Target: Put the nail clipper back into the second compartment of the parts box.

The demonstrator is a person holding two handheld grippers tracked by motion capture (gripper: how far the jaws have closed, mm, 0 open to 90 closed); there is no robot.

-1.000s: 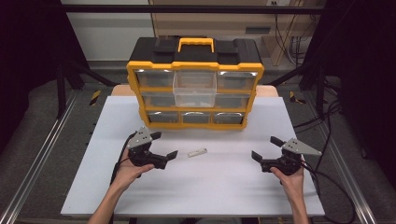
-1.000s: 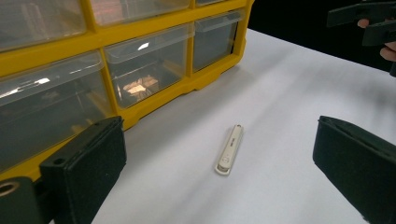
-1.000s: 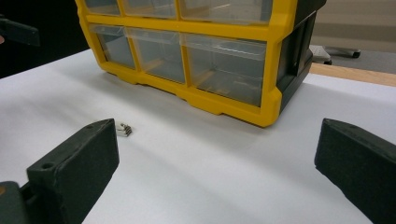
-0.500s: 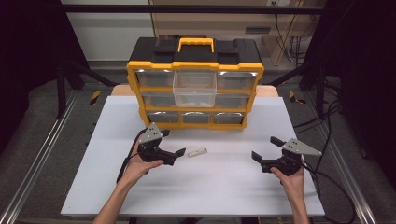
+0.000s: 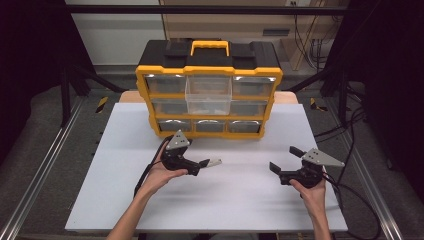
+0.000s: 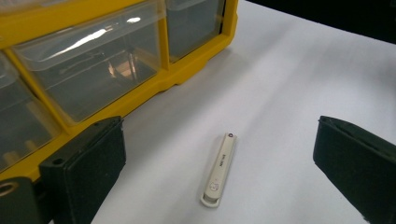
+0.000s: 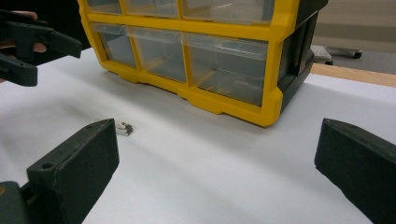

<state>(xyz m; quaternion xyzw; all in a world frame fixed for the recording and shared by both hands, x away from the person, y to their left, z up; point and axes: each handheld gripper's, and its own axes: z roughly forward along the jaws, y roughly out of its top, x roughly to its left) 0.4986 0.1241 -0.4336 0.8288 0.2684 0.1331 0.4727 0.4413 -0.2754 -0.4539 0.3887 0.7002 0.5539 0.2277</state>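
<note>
Black jaws of left gripper (image 6: 219, 182) spreading wide, released, straddling one small white stick (image 6: 218, 169) lying flat on white table (image 5: 240, 200), not touching it. We are seeing stick as slim, cream-white, tiny print along top, metal clip-like end nearest us. Right gripper (image 5: 285, 162) resting well apart, jaws also gaping, gripping nothing. We are counting two grippers, one stick, one yellow-and-black drawer organizer (image 5: 208, 90) behind, one middle drawer (image 5: 208, 95) sticking out.

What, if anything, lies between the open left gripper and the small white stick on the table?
Nothing visible does: the left gripper has its jaws spread either side of the small white flat stick, with bare white tabletop between.
</note>
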